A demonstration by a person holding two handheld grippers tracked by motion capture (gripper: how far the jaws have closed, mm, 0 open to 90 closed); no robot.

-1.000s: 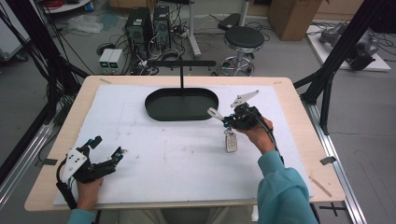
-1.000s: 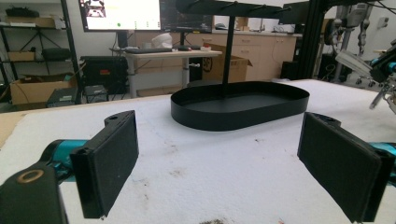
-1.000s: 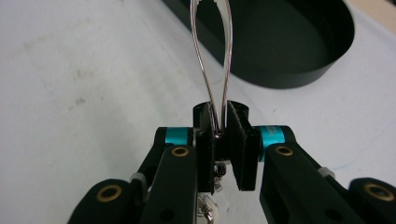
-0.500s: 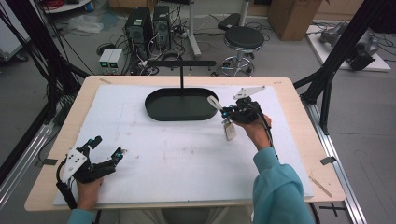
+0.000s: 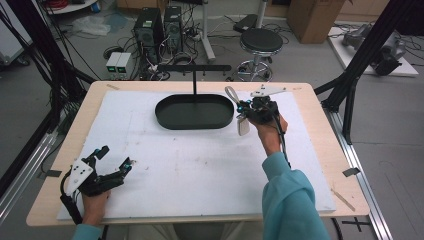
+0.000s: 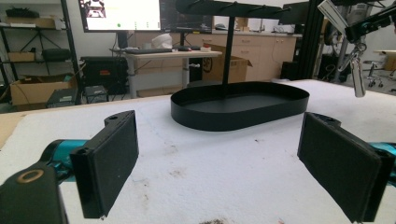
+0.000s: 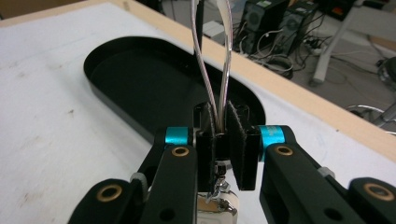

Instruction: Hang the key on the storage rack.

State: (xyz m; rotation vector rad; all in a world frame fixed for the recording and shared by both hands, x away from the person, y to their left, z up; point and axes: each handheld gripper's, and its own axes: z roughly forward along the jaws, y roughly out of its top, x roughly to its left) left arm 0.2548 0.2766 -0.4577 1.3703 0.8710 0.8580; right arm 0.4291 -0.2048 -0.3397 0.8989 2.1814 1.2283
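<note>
Here the right gripper [image 5: 243,111], clamped on a strap [image 7: 211,70], hangs beside the tray's [image 5: 165,118] rim; left gripper [image 5: 114,161] wide.

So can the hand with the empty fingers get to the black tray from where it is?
Probably yes. The left gripper sits open near the table's front edge, and bare white mat lies between it and the black tray, nothing blocking. It would need a long stretch forward.

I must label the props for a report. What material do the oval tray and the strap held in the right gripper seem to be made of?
The oval tray looks like painted or coated metal: thin, even walls, matte black with a soft sheen. The strap, pinched in the right gripper, seems a clear, glossy plastic loop, since the background shows through it; it could also be silicone. A small silvery tag, probably metal, hangs below it.
</note>
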